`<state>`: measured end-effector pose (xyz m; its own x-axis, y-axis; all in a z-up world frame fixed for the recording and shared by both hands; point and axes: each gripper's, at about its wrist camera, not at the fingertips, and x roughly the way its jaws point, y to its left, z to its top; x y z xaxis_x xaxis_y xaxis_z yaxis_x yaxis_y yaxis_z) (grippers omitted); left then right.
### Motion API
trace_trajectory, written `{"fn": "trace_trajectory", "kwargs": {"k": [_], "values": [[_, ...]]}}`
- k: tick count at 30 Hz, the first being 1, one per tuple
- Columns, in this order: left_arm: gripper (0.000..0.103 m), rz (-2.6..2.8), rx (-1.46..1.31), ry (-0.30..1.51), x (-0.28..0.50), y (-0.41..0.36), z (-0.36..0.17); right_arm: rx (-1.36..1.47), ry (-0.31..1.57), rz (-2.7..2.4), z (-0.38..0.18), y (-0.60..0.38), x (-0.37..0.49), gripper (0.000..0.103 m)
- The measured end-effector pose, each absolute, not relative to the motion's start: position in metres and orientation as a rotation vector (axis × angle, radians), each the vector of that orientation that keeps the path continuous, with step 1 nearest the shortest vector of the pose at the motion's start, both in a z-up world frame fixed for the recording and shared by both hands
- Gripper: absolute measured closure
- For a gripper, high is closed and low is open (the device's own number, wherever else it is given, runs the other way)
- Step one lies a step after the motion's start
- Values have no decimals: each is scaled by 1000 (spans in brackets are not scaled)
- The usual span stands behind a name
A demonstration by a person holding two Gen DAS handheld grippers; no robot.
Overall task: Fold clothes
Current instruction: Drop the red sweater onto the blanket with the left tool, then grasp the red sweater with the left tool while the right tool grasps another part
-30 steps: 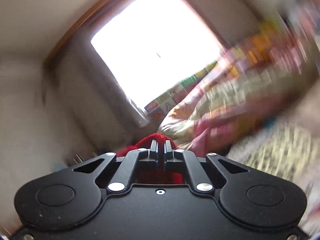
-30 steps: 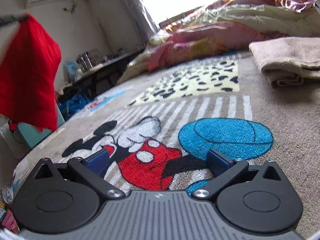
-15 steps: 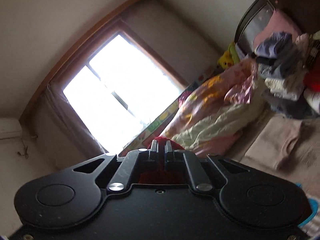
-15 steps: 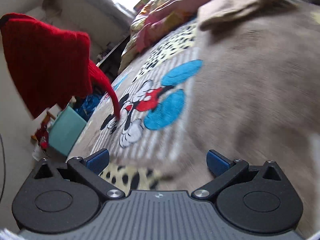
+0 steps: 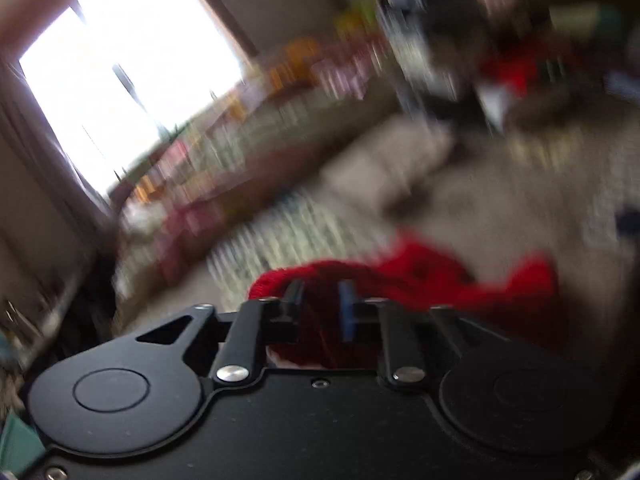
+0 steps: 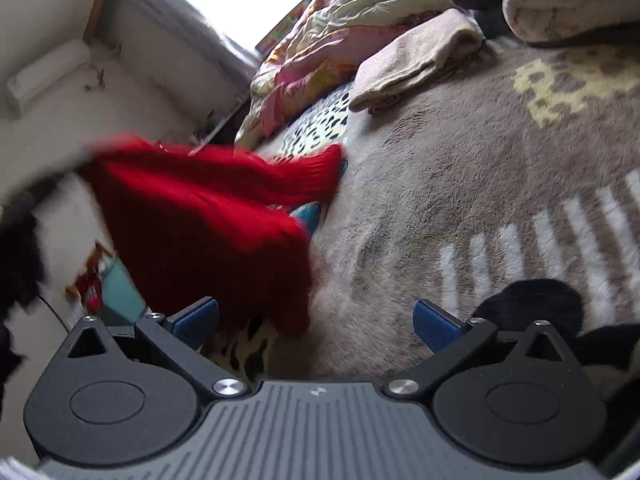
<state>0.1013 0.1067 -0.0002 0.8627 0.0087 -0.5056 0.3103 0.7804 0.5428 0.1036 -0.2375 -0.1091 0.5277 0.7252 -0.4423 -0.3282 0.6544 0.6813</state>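
Observation:
A red knitted garment (image 6: 208, 216) is in mid-air on the left of the right wrist view, its lower end touching the grey patterned bed blanket (image 6: 460, 168). My right gripper (image 6: 316, 318) is open and empty, just right of the garment's hanging edge. In the blurred left wrist view my left gripper (image 5: 322, 308) has its fingers a small way apart, with the red garment (image 5: 440, 276) spread in front of and below them. I cannot tell whether cloth is still caught between the fingers.
A folded beige garment (image 6: 416, 56) lies further back on the blanket. A crumpled floral quilt (image 6: 340, 36) lies by the window. A pile of clothes (image 6: 568, 0) sits at the far right. A teal box (image 6: 120, 292) stands beside the bed on the left.
My left gripper swung down from facing the window toward the bed and its fingers parted. The red garment dropped onto the blanket. My right gripper moved closer to the garment.

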Motion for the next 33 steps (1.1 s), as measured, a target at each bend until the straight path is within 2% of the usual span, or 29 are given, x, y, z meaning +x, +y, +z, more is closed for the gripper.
{"fn": "trace_trajectory", "kwargs": {"k": [2,3,4,8,15,24,29,33], "values": [[62,-173,615,581,94,112,-39,501,790,674,-104,-236,102,0],[49,-173,564,588,89,118,-45,453,788,678,-100,-235,100,0],[47,-164,515,590,85,126,-47,400,779,685,-96,-235,98,0],[47,-111,324,595,80,160,-49,221,711,704,-85,-225,99,0],[47,-35,6,619,101,220,-45,46,622,747,-66,-175,151,0],[48,-50,-346,665,103,285,-83,-101,704,895,-47,-81,255,1],[49,-126,-537,637,122,308,-107,-258,725,977,-55,-25,303,12],[49,-221,-601,605,143,318,-113,-313,780,1051,-75,5,338,36]]}}
